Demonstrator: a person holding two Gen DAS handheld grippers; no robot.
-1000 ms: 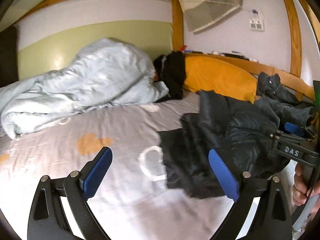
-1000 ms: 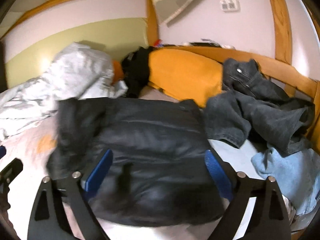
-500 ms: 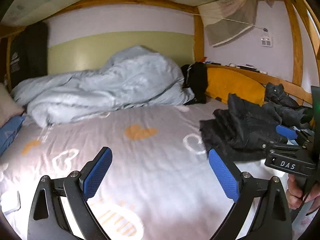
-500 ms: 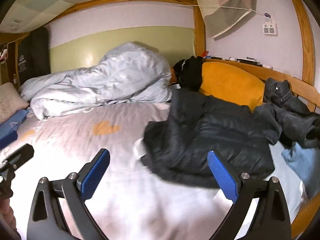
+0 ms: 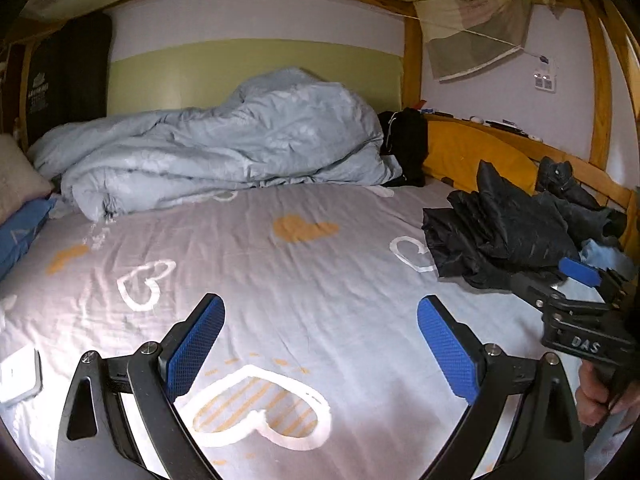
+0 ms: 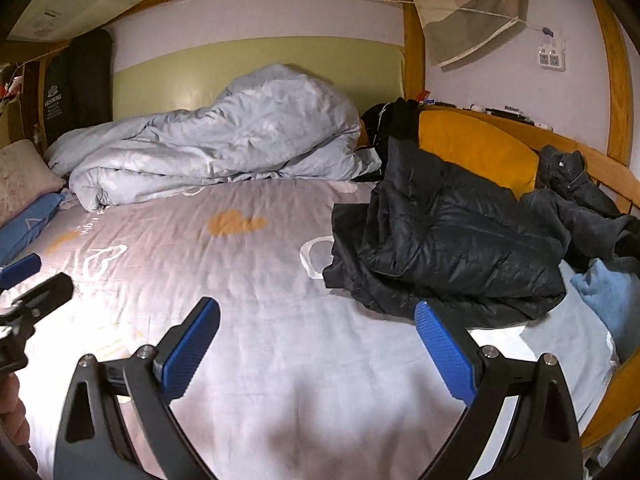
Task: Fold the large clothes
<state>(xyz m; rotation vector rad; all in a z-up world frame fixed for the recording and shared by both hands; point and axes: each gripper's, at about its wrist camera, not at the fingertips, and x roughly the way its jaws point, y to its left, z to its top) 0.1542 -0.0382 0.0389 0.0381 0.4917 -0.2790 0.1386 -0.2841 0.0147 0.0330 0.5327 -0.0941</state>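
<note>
A: From the left wrist, what shows?

B: The left gripper (image 5: 320, 344) hangs over the bed sheet (image 5: 304, 280), jaws spread wide and empty. The black puffer jacket (image 5: 500, 236) lies crumpled at the bed's right side, just in front of the orange pillow (image 5: 460, 156). The right gripper (image 5: 576, 280) sits near the jacket's front edge; its jaws cannot be judged from here.

A: And the right wrist?

B: The right gripper (image 6: 316, 340) is also wide open, holding nothing, with the jacket (image 6: 452, 240) just ahead and to the right, dark jeans (image 6: 576, 200) beside it.

A: How will it handle?

B: Probably light, soft and slippery, with its padding springing back. Pinching a hem corner or shoulder seam, through both layers, looks safest.
</note>
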